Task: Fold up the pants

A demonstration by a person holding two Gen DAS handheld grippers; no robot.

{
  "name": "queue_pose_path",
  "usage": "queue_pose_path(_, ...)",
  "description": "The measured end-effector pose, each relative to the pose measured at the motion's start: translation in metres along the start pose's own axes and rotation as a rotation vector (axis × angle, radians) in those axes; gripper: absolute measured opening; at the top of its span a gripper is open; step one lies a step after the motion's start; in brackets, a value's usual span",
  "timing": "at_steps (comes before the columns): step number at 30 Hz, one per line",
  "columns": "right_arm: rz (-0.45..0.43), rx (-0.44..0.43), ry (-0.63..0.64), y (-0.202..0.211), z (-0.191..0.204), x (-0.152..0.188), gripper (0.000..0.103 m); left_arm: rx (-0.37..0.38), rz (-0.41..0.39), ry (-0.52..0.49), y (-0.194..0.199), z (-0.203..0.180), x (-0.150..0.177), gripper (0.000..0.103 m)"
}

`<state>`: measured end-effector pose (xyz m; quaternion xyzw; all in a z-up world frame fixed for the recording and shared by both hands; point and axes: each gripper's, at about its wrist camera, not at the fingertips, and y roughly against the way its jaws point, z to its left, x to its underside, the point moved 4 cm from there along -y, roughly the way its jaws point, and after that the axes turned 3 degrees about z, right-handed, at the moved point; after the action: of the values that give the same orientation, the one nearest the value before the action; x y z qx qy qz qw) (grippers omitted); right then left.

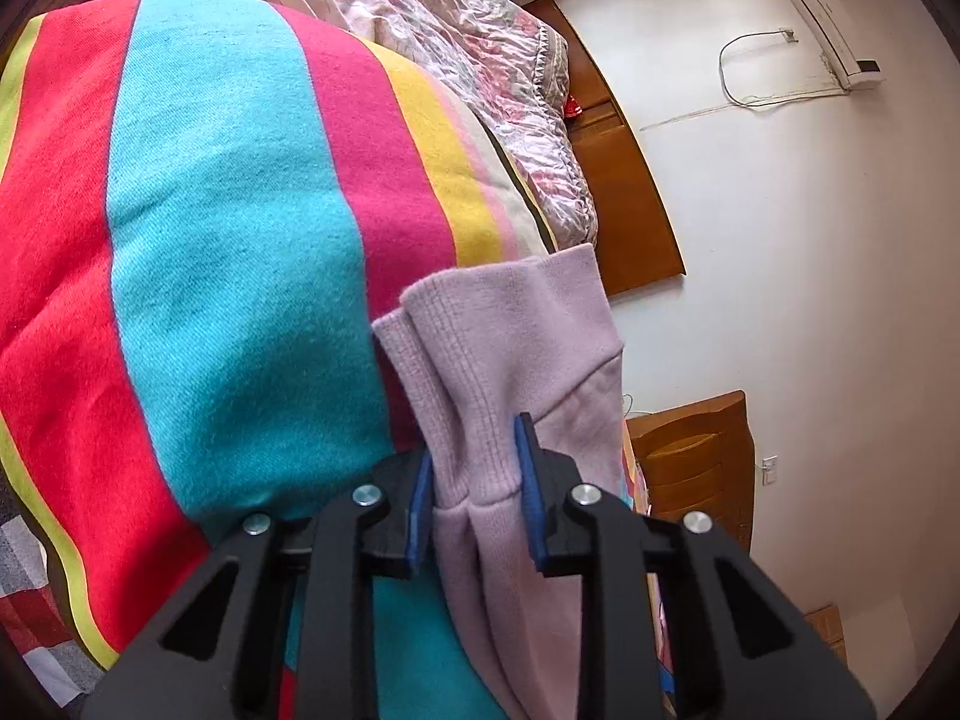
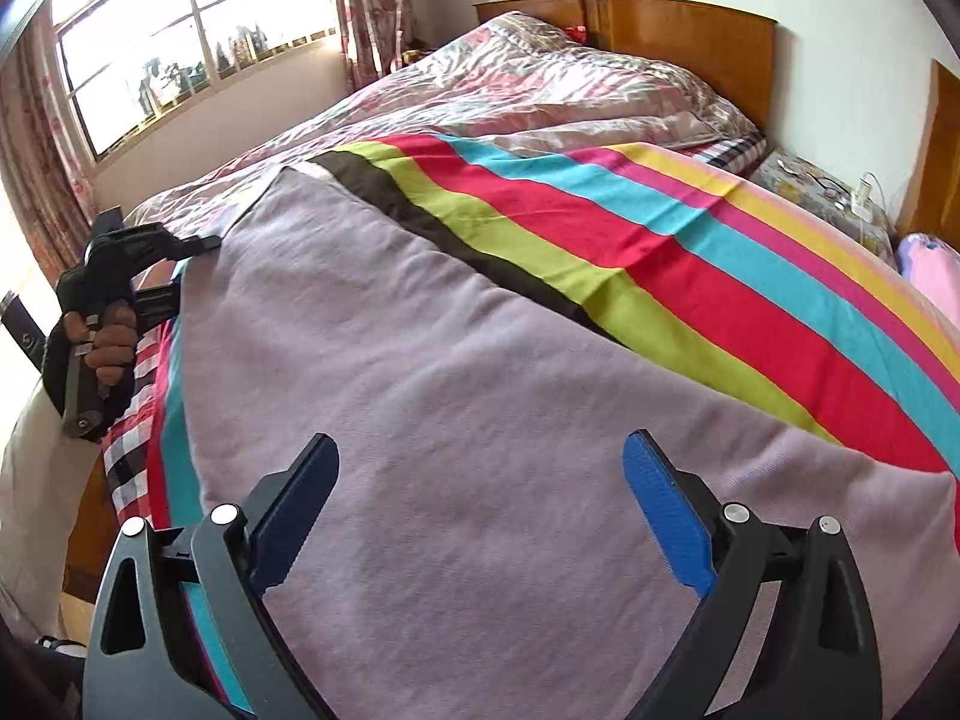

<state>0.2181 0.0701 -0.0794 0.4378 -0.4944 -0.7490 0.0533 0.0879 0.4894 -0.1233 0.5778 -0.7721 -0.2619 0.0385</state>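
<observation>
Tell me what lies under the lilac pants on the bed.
Under the pants lies a striped blanket, its black, green, red, blue, pink and yellow bands showing beside them. A floral quilt lies further back. What the blanket itself covers beneath the pants cannot be seen.

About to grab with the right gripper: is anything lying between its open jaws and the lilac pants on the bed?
Nothing visible. The right gripper hangs open directly over bare lilac pants; the left gripper is off at the cuffs.
</observation>
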Motion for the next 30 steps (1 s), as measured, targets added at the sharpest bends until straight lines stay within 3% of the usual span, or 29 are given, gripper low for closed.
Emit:
queue_pose_path(4, 0.121, 0.049, 0.125, -0.031, 0.024, 0.020, 0.094, -0.006, -0.019, -0.026, 0.003, -0.004, -0.001, 0.016)
queue_pose_path(10, 0.086, 0.091, 0.123, -0.017, 0.019, 0.025, 0.095, -0.069, -0.117, -0.163, 0.019, -0.075, 0.006, 0.016)
queue_pose_path(14, -0.098, 0.120, -0.022, 0.050, -0.026, 0.026, 0.095, -0.111, -0.168, -0.478, 0.022, -0.188, 0.046, 0.016)
queue_pose_path(17, -0.229, 0.193, -0.195, 0.114, -0.084, 0.037, 0.095, -0.089, -0.157, -0.800, 0.001, -0.287, 0.118, 0.016)
queue_pose_path(19, -0.303, 0.266, -0.311, 0.155, -0.121, 0.054, 0.095, -0.040, -0.104, -1.017, -0.016, -0.334, 0.190, 0.016)
queue_pose_path(21, -0.355, 0.334, -0.413, 0.190, -0.155, 0.076, 0.095, 0.005, 0.004, -1.229, -0.043, -0.355, 0.275, 0.017)
queue_pose_path(23, -0.386, 0.405, -0.503, 0.217, -0.183, 0.100, 0.095, 0.026, 0.168, -1.456, -0.071, -0.346, 0.363, 0.022)
queue_pose_path(25, -0.386, 0.455, -0.581, 0.235, -0.206, 0.126, 0.095, 0.033, 0.382, -1.649, -0.094, -0.313, 0.437, 0.023)
queue_pose_path(27, -0.365, 0.487, -0.644, 0.245, -0.222, 0.149, 0.096, 0.050, 0.540, -1.799, -0.099, -0.277, 0.482, 0.023)
queue_pose_path(28, -0.352, 0.483, -0.672, 0.245, -0.227, 0.159, 0.096, 0.062, 0.580, -1.827, -0.098, -0.263, 0.488, 0.023)
queue_pose_path(29, -0.337, 0.462, -0.692, 0.244, -0.229, 0.168, 0.096, 0.059, 0.600, -1.808, -0.099, -0.257, 0.485, 0.026)
queue_pose_path(30, -0.323, 0.436, -0.704, 0.239, -0.230, 0.174, 0.096, 0.043, 0.599, -1.760, -0.102, -0.254, 0.472, 0.036)
